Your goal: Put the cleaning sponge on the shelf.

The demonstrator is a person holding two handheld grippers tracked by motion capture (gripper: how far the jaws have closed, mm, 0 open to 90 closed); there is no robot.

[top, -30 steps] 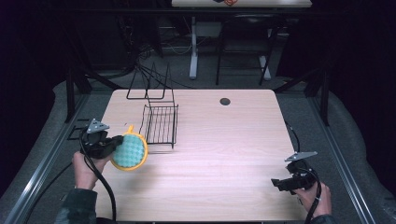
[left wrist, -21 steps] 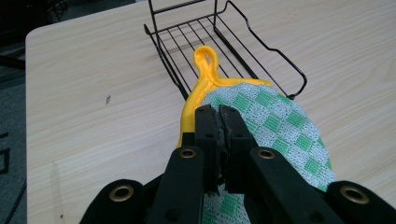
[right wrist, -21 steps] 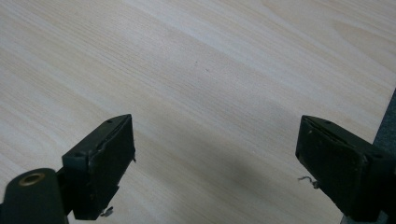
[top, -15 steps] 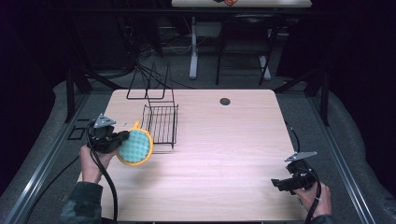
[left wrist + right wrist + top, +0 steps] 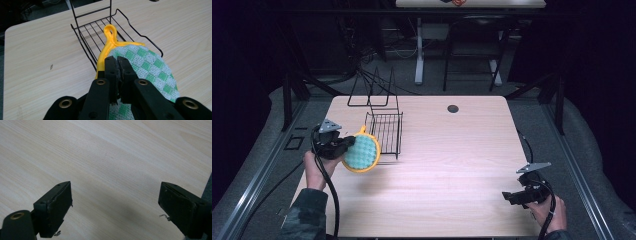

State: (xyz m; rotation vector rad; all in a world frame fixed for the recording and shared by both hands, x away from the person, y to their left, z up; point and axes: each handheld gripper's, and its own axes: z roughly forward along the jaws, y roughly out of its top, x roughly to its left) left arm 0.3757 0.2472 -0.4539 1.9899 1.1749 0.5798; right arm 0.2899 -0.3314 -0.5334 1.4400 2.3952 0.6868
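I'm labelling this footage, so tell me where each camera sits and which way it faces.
High view: above the person's side, facing forward and down on the table; forearms, both tongs.
Left gripper view: on the left tongs, shut on the pot holder, facing the wire rack, which the high view shares.
Right gripper view: on the open right tongs, facing tabletop.

Dark room, grey floor [image 5: 272, 125], pale wooden table [image 5: 452, 165], desk legs [image 5: 419, 55] behind.

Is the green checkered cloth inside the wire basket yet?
Not yet. The left gripper is shut on the pot holder, holding it beside the wire basket. Its yellow loop reaches over the basket's edge.
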